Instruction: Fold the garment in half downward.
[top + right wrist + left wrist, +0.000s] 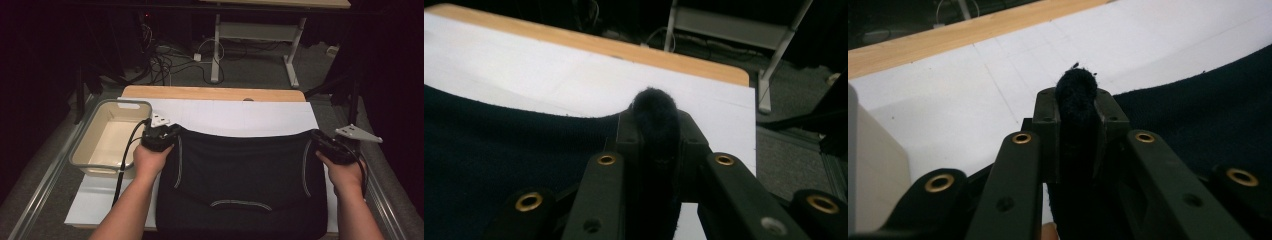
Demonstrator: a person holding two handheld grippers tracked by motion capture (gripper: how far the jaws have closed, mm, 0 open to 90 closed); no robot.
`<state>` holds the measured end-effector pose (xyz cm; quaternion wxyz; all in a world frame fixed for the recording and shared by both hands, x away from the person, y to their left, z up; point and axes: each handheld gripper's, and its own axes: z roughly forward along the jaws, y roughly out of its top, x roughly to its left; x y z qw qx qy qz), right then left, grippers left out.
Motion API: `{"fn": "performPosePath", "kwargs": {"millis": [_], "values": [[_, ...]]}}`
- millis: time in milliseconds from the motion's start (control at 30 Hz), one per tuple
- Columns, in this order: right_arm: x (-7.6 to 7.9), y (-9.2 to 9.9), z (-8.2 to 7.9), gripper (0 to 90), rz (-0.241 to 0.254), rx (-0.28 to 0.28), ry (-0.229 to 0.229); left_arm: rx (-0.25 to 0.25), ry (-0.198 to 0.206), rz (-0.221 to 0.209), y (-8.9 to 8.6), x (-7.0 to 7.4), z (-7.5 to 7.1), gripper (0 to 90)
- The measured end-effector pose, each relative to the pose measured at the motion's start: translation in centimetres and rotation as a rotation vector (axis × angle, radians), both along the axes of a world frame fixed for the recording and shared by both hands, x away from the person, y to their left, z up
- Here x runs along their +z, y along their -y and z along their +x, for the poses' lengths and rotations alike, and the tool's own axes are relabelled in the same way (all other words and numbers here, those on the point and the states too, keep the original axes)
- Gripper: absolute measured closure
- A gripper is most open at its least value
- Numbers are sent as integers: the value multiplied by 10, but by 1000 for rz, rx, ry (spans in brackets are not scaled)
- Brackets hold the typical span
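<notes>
A dark navy garment (242,180) with pale stitched seams lies spread over the white sheet (235,116) on the table, its far edge stretched between my two hands. My left gripper (167,134) is shut on the garment's far left corner, and a wad of the cloth (1076,100) bulges up between its jaws. At the far right corner my right gripper (320,137) is shut on the cloth too, with a dark bunch of it (654,120) pinched between the jaws. The fabric (499,160) sags away from that grip toward the other hand.
A beige plastic tub (80,150) with a grey rim stands at the table's left, close beside my left hand. The wooden table edge (210,93) runs along the far side. Beyond it are desk legs (216,50) and cables (165,62) on the floor.
</notes>
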<state>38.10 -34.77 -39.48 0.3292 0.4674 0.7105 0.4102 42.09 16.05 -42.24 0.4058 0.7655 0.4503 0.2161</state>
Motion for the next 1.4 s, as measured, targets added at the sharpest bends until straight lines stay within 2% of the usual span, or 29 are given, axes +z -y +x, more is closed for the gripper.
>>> {"fn": "performPosePath", "kwargs": {"millis": [100, 200, 267, 333, 367, 400, 433, 533, 600, 700, 900, 967, 1100, 1167, 1233, 1333, 1400], "values": [[-3, -2, 26, 787, -5, 0, -31, 16, -5, 0, 0, 3, 16, 749], [9, -5, 42, 786, 10, 6, 4, 39, -2, 5, -1, 12, 32, 746], [10, -6, 51, 772, 35, 8, -3, 51, -25, -5, -1, 8, 39, 731], [1, -7, 59, 694, 43, 12, -47, 62, -70, -5, 0, 0, 44, 649], [-6, -7, 62, 607, 45, 11, -81, 68, -85, 1, 1, -4, 45, 582], [-12, -7, 64, 537, 41, 6, -111, 68, -93, 1, 1, -6, 44, 542], [-15, -7, 64, 509, 37, 1, -129, 63, -81, -13, 1, -6, 40, 506], [-10, -4, 50, 464, 60, 14, -122, 26, -50, -56, -1, -1, 27, 464], [-9, -4, 36, 461, 49, 29, -107, -21, -30, -53, 1, 0, 15, 465], [-14, -6, 15, 457, 44, 49, -114, -75, -20, -48, 2, -5, -7, 464], [-43, -10, -29, 459, 26, 83, -153, -168, -25, -46, -2, -27, -52, 462], [-52, -12, -41, 463, 12, 88, -165, -188, -29, -44, -3, -34, -67, 429], [-67, -12, -59, 471, 34, 88, -193, -216, -45, -32, -7, -48, -89, 428], [-74, -12, -67, 475, 45, 85, -207, -220, -51, -27, -8, -53, -96, 420], [-77, -12, -70, 478, 32, 85, -211, -221, -48, -19, -8, -55, -99, 412], [-83, -12, -73, 478, 39, 77, -223, -225, -65, -29, -8, -61, -97, 412], [-85, -13, -72, 485, 27, 77, -234, -218, -73, -17, -7, -67, -96, 412]]}}
